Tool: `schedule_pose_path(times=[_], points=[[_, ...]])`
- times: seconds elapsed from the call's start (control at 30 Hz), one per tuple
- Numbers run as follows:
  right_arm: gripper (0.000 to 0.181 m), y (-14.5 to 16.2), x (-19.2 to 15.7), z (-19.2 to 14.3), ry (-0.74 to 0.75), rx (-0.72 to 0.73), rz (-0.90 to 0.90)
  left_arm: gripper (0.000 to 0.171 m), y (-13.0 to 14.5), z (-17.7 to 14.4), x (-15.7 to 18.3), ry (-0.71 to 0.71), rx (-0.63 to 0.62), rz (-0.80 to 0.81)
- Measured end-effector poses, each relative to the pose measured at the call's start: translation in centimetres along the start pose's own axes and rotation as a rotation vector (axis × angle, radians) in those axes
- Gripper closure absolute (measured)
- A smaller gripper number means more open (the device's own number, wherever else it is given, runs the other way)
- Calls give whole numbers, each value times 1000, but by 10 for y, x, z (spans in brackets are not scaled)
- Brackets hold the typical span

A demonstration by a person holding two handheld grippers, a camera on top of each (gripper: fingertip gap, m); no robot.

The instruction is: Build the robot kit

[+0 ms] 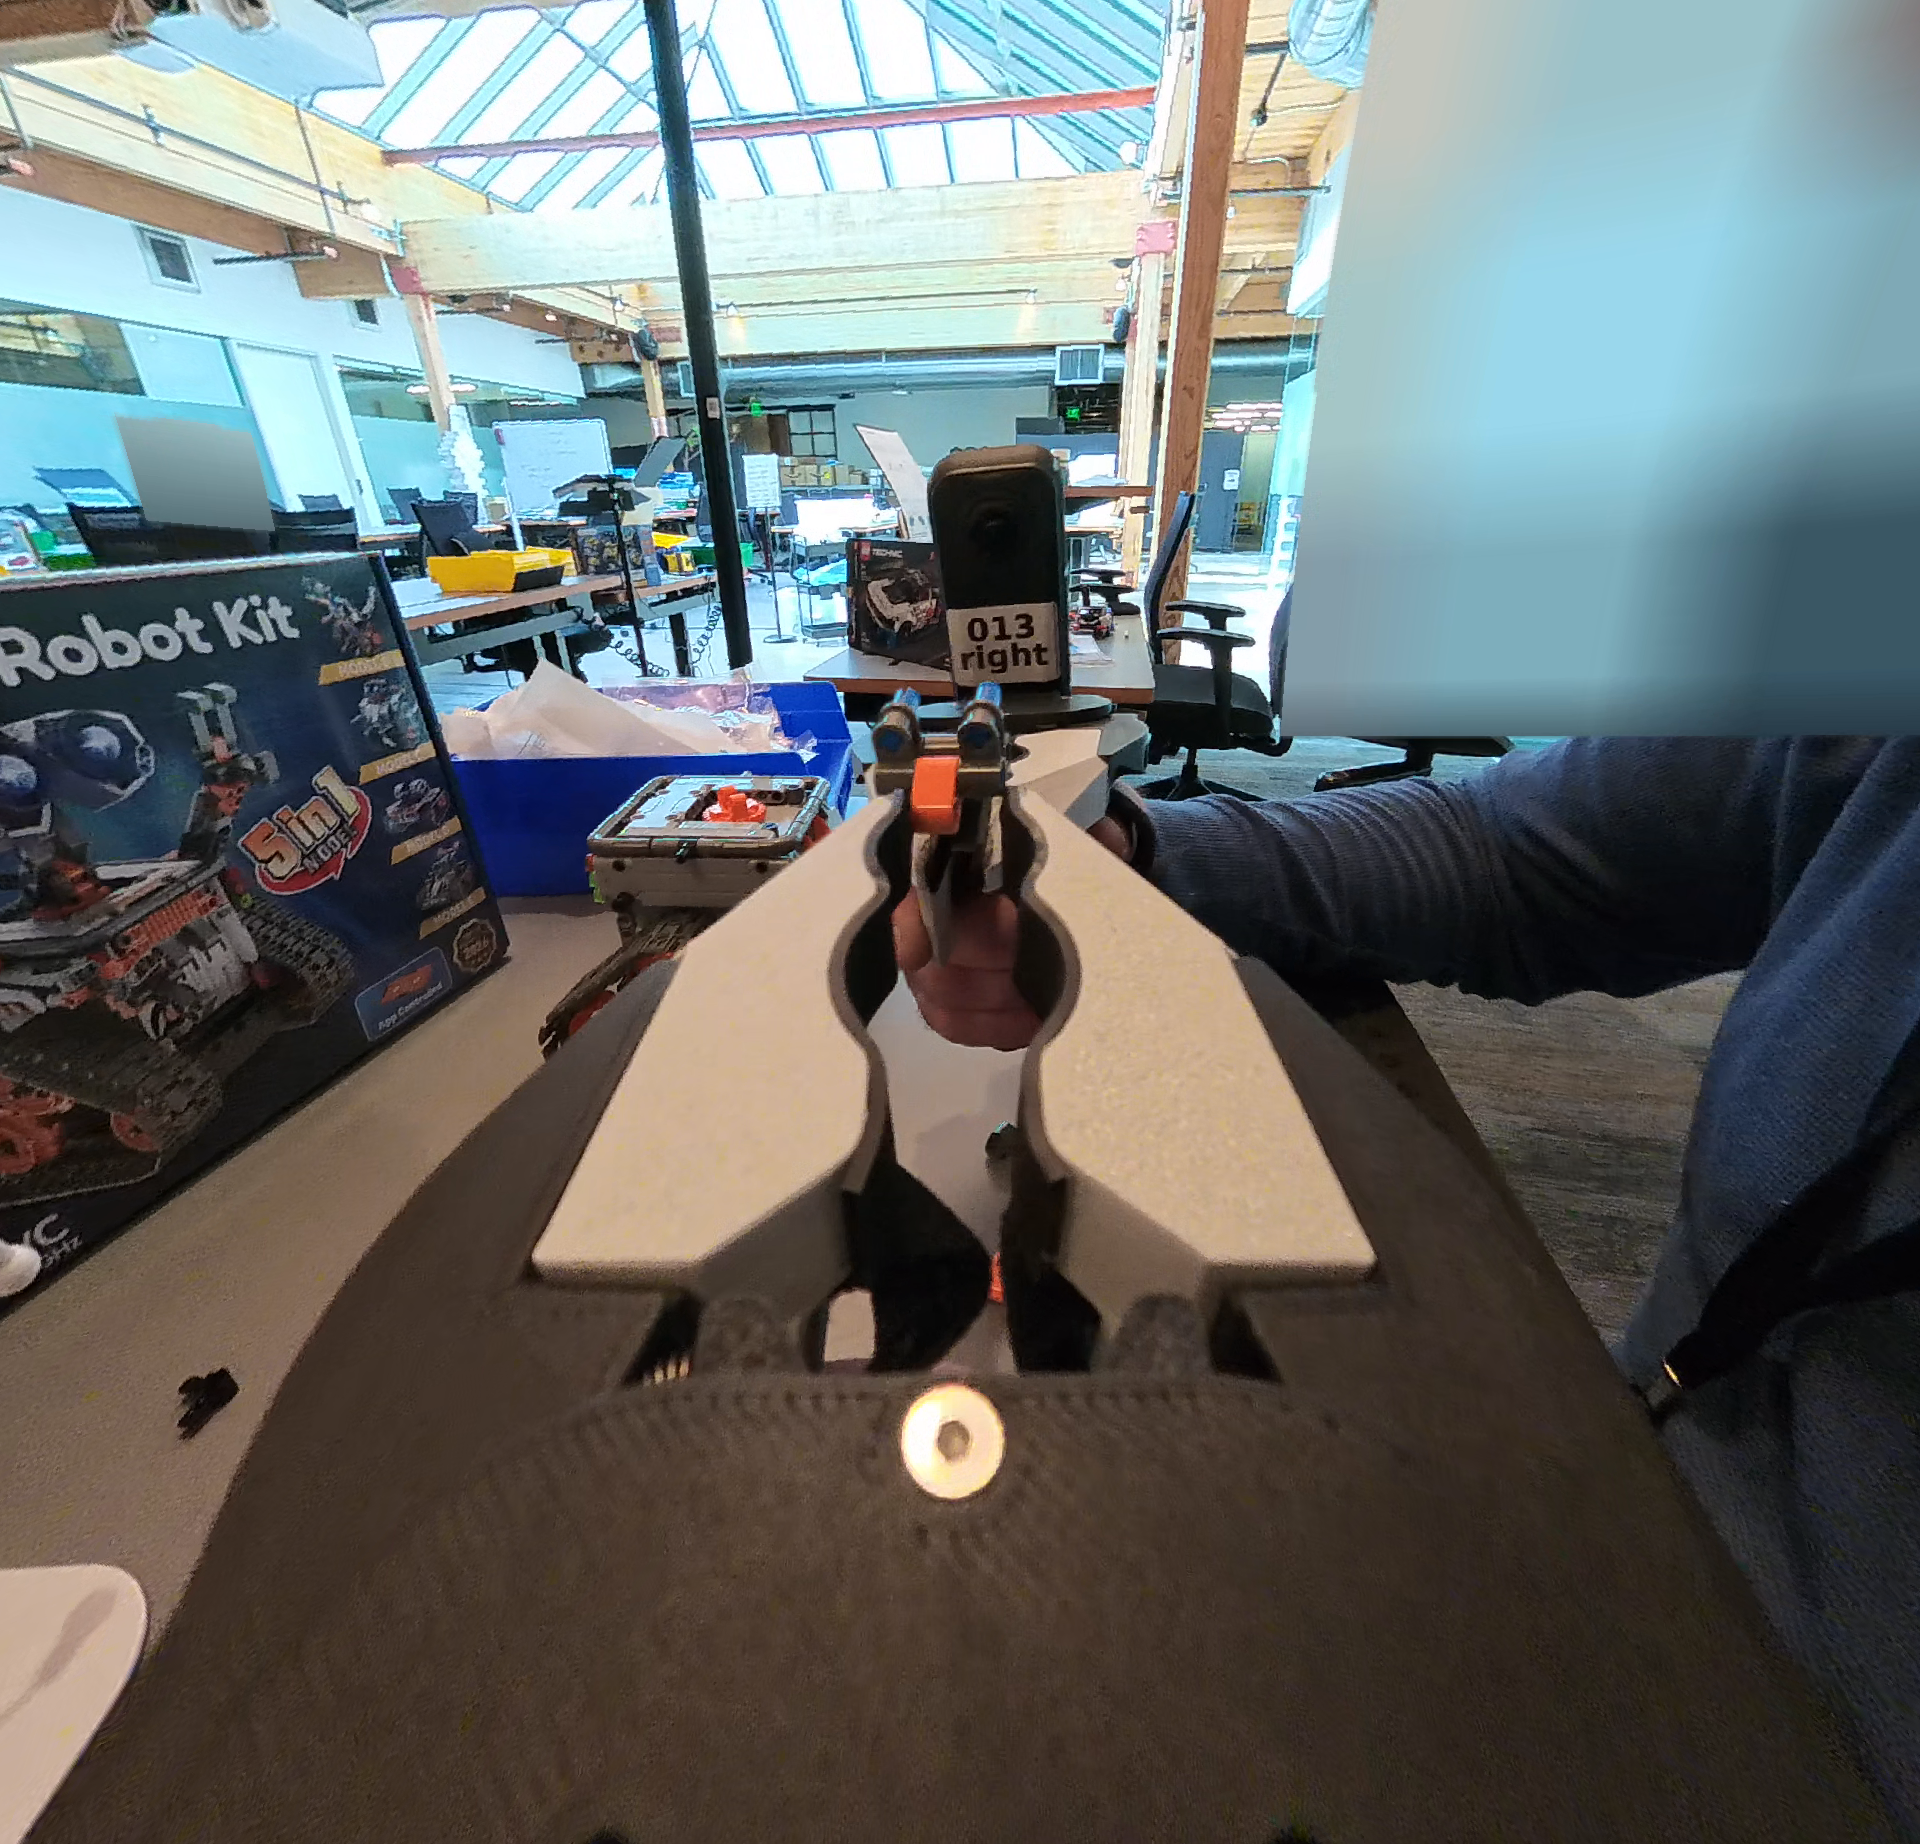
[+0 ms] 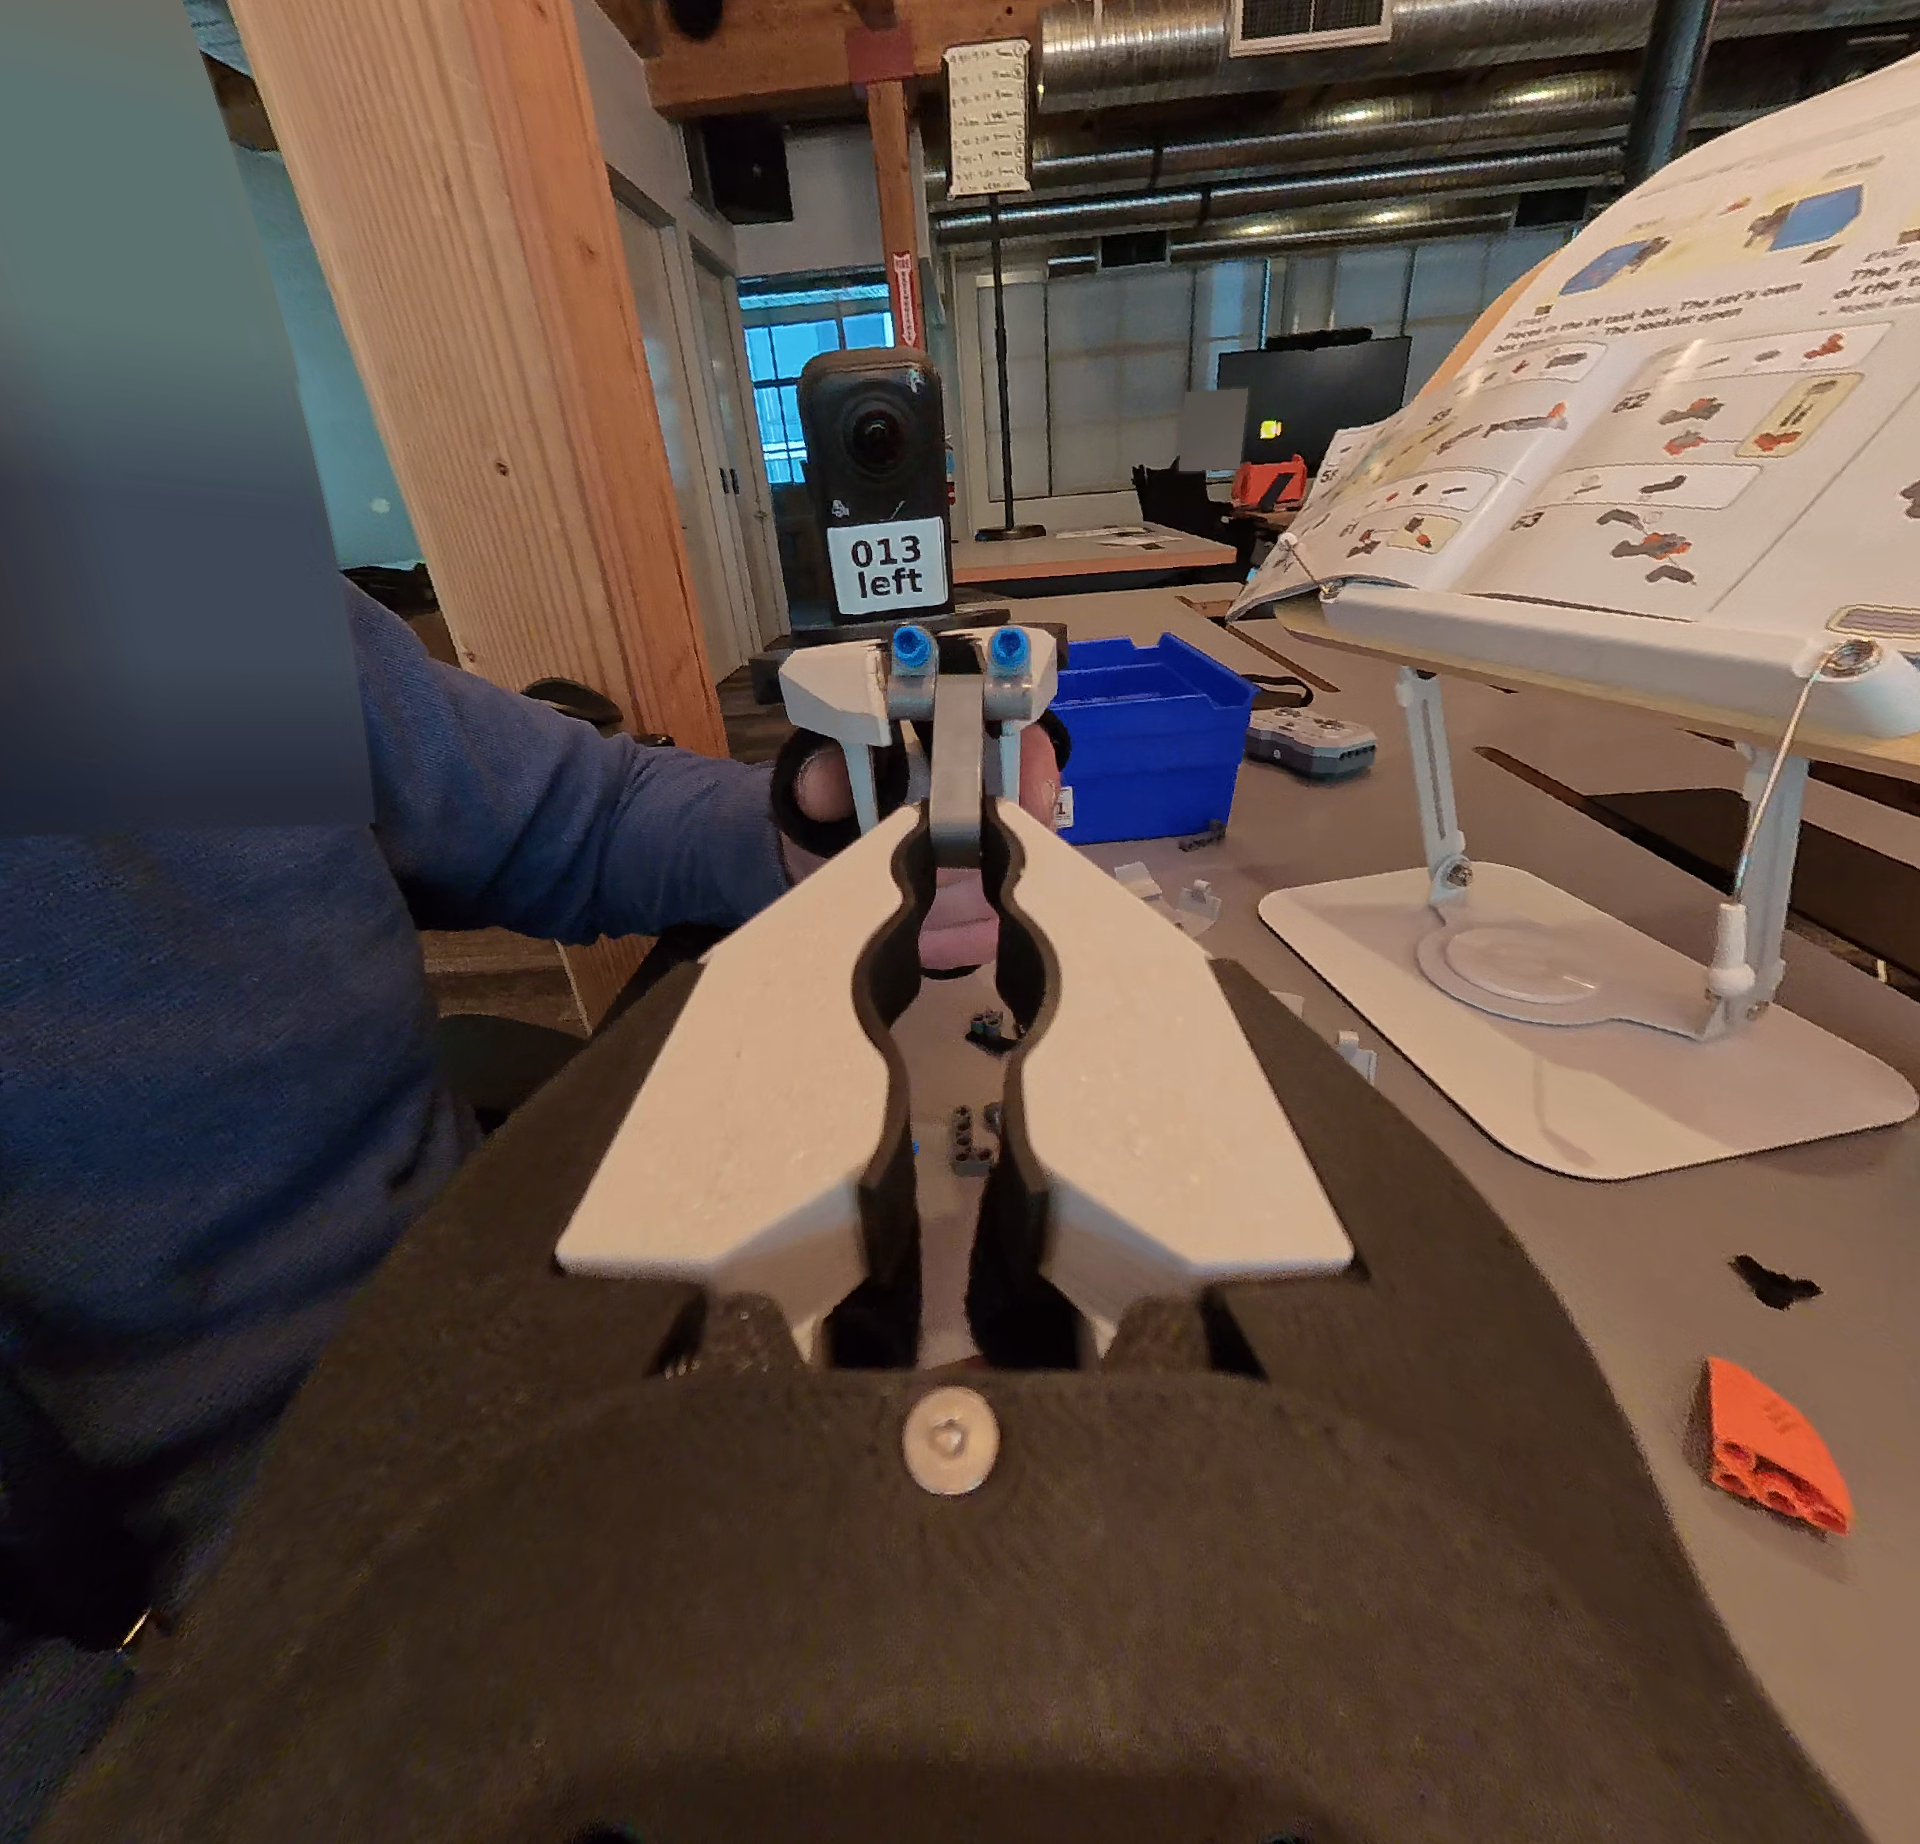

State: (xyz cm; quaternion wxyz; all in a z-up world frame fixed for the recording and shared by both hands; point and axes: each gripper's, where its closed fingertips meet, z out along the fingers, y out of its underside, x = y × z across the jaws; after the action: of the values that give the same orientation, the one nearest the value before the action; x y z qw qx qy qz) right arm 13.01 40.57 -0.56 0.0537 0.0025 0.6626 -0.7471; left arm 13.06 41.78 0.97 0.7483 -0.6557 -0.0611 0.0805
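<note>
Grey table (image 2: 1621, 1306), both grippers pinching brick assembly (image 2: 954, 745)

grey brick assembly (image 2: 954, 755) w/ two blue pins and an orange piece, upright, pinched between both grippers' tips, 12 o'clock in both views.
</note>
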Motion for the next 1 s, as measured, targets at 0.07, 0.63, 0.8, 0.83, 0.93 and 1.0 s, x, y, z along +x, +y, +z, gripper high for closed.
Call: schedule_pose_path(times=[0.07, 0.63, 0.8, 0.83, 0.93, 1.0], points=[[175, 4, -2, 0, -10, -38, -3, 157, 2, -1, 0, 5, -26, 28], [147, 32, 4, -9, 167, -428, -325, 157, 58, 2, -6, -131, -521, 498], [148, 31, 0, -10, 139, -413, -319, 157, 57, 2, -1, -115, -523, 489], [150, 31, 0, -10, 139, -412, -327, 157, 57, 2, 0, -112, -523, 485], [158, 26, -3, -10, 112, -377, -291, 156, 53, 3, 5, -69, -482, 437], [158, 22, -6, -10, 86, -344, -252, 156, 49, 4, 7, -53, -452, 402]])
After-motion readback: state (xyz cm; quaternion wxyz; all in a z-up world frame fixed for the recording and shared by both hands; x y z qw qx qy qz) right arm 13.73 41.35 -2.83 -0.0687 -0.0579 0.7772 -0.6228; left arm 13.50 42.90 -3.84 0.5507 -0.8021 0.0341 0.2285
